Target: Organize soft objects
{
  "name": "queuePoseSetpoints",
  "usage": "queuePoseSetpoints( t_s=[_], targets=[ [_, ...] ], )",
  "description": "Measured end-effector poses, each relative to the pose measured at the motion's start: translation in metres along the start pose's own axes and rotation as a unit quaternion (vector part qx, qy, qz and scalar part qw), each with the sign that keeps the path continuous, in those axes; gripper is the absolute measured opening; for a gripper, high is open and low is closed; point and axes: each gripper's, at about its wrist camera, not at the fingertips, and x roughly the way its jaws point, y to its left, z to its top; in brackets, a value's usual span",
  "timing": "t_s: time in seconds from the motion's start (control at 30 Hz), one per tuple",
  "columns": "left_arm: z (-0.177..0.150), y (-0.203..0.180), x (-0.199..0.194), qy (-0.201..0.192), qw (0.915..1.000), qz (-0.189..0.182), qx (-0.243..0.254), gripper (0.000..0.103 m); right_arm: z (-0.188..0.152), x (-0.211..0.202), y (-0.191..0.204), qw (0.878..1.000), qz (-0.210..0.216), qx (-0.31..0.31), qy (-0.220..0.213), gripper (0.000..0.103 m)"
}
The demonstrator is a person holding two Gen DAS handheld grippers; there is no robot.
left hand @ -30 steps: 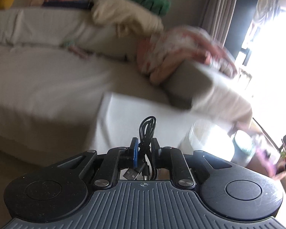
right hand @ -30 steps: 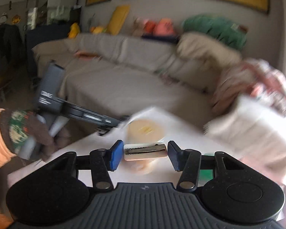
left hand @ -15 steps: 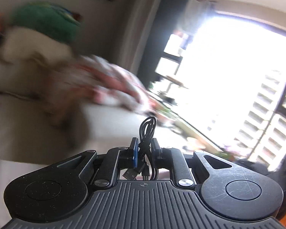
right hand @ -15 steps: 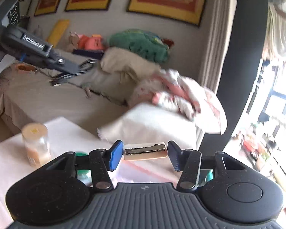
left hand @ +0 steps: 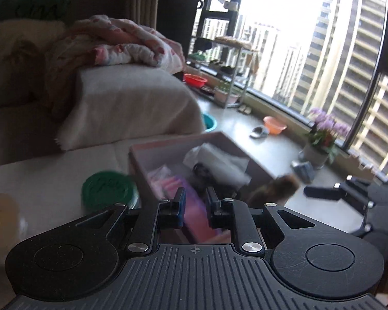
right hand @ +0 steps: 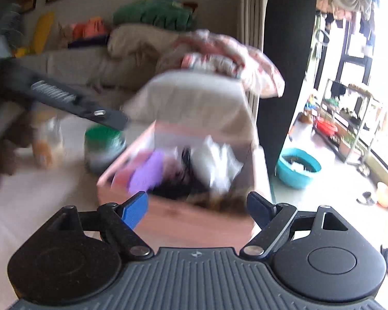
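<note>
Both tools hang over a pinkish box (right hand: 194, 222) that sits on the white-covered tabletop (left hand: 51, 165), close to the end of the sofa. The left hand-held gripper (left hand: 195, 206) has its jaws a narrow gap apart with nothing between them; through the gap shows the purple item (left hand: 194, 214) lying in the box. The right hand-held gripper (right hand: 198, 206) is spread wide and empty, its blue pad (right hand: 134, 210) and the dark one on the far side framing the box's near wall.

Inside the box the soft things are jumbled together: a purple item (right hand: 146, 174) and something pink (left hand: 165, 183) at one end, a dark tangle (right hand: 181, 178) in the middle, crumpled white plastic (right hand: 219, 162) at the other end. The picture is too blurred to name them more closely. A brown furry thing (left hand: 276, 188) sits at the box's near corner, just beside the right tool.

Next to the box stands a green-lidded jar (left hand: 107, 188), and further along a jar with a pale lid (left hand: 0, 219). On the sofa arm (left hand: 132, 98) behind lies a rumpled pink-and-white blanket (left hand: 121, 44).
</note>
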Motion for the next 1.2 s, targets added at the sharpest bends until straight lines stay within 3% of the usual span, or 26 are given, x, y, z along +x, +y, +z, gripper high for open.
queuePoseSetpoints(
  t_s=[0.13,0.27,0.3,0.4,0.47,0.53,0.57,0.7,0.8,0.9,1.2],
  targets=[
    [-0.069,-0.003,-0.022,0.028,0.995,0.096,0.007,0.018,-0.024,0.018,0.023,0.998,-0.001,0.031,0.047,0.085],
    [-0.122,0.003,-0.018,0.05,0.9888,0.14,-0.018,0.018,-0.045,0.044,0.041,0.993,0.013,0.041,0.108,0.086],
    [-0.127,0.006,-0.013,0.052,0.9876,0.145,-0.028,0.018,-0.049,0.052,0.046,0.991,0.011,0.035,0.125,0.091],
    [-0.133,0.004,-0.007,0.026,0.9871,0.152,-0.043,0.022,-0.055,0.056,0.047,0.99,-0.029,0.056,0.123,0.103],
    [-0.132,0.001,-0.001,0.018,0.9885,0.143,-0.047,0.036,-0.061,0.056,0.039,0.989,-0.017,0.088,0.122,0.103],
    [-0.131,-0.002,0.004,0.011,0.9909,0.123,-0.053,0.061,-0.064,0.057,0.038,0.989,-0.025,0.093,0.112,0.103],
    [-0.13,-0.003,0.006,0.01,0.9908,0.123,-0.057,0.063,-0.064,0.057,0.038,0.989,-0.024,0.092,0.11,0.103],
    [-0.13,-0.01,0.007,-0.009,0.9853,0.147,-0.085,0.064,-0.066,0.055,0.04,0.991,-0.026,0.092,0.098,0.103],
    [-0.134,-0.023,0.004,-0.007,0.9834,0.167,-0.07,0.064,-0.073,0.049,0.039,0.994,-0.026,0.091,0.062,0.103],
    [-0.133,-0.028,0.006,-0.001,0.982,0.179,-0.059,0.064,-0.073,0.047,0.038,0.994,-0.03,0.093,0.058,0.103],
    [-0.134,-0.027,0.005,-0.001,0.9823,0.178,-0.059,0.064,-0.072,0.048,0.037,0.993,-0.03,0.095,0.058,0.103]
  ],
)
